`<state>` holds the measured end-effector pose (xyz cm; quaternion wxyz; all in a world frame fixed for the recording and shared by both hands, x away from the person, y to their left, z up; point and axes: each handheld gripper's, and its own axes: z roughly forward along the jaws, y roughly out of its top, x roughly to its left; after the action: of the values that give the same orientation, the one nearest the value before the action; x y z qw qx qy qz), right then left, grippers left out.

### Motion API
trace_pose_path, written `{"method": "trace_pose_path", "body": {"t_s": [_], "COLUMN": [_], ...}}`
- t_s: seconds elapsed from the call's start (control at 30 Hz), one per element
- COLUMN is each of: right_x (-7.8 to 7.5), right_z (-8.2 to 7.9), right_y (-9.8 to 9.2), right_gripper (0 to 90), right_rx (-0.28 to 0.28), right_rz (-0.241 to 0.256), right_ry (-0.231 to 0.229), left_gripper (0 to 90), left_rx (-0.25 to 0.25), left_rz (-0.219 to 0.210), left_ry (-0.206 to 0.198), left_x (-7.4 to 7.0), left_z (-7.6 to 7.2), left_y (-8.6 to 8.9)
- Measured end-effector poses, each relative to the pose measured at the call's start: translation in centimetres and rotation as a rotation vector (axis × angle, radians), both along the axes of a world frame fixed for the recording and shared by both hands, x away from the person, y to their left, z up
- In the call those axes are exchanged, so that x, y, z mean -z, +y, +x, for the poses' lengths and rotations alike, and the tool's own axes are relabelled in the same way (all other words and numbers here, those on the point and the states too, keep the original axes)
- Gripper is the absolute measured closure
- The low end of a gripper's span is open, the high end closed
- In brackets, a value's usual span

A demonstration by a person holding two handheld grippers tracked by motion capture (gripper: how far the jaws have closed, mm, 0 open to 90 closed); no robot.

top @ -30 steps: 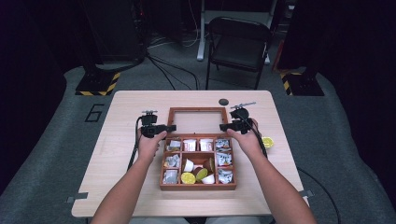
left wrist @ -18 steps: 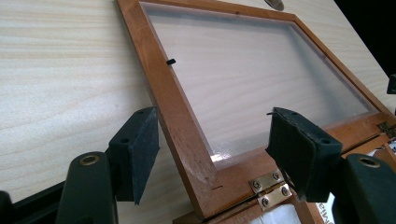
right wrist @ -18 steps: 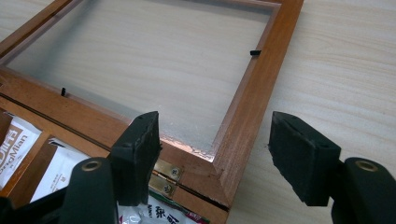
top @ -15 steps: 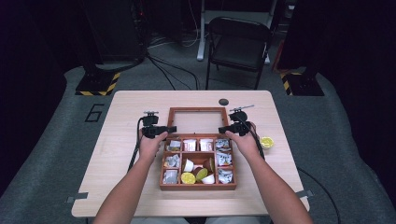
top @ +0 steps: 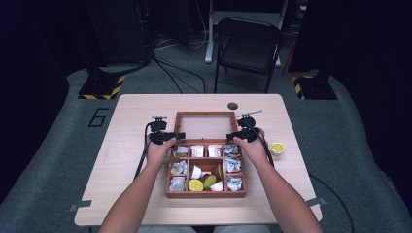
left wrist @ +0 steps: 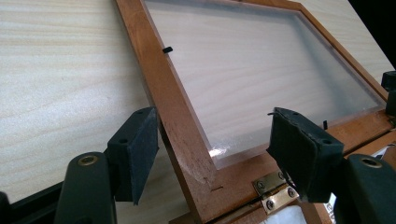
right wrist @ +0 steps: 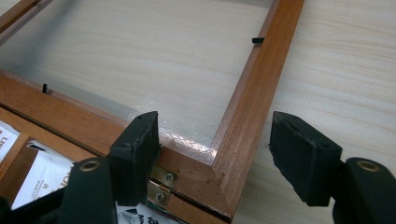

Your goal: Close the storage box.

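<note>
My left gripper [left wrist: 212,144] and right gripper [right wrist: 215,147] both gape open, each straddling a hinge-side corner of the box lid [top: 203,115].

On the table [top: 126,194], a lemon half [top: 277,147] lies near its right edge, a small dark disc [top: 232,106] (perhaps a cap) toward the far edge; beyond the table stands a folding chair [top: 248,48].

Wooden table [top: 131,194]: box [top: 206,194], lemon half [top: 277,147]

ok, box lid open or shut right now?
Open. The glass-paned lid is swung back past the box, compartments exposed; both open claws, left and right, straddle its hinge-side corners.
</note>
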<state>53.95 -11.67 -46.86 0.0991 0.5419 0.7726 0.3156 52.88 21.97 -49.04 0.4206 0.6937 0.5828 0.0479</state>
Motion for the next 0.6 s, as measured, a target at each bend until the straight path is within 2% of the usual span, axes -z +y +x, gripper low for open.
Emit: {"method": "trace_pose_path", "body": {"t_s": [0.6], "right_x": [0.47], "right_z": [0.29], "right_y": [-0.2], "right_gripper": [30.4], "right_rx": [0.011], "right_rz": [0.049], "right_ry": [0.014], "left_gripper": [30.3], "left_rx": [-0.002], "left_rz": [0.003], "left_ry": [0.024], "left_x": [0.6], "left_z": [0.19], "left_y": [-0.25]}}
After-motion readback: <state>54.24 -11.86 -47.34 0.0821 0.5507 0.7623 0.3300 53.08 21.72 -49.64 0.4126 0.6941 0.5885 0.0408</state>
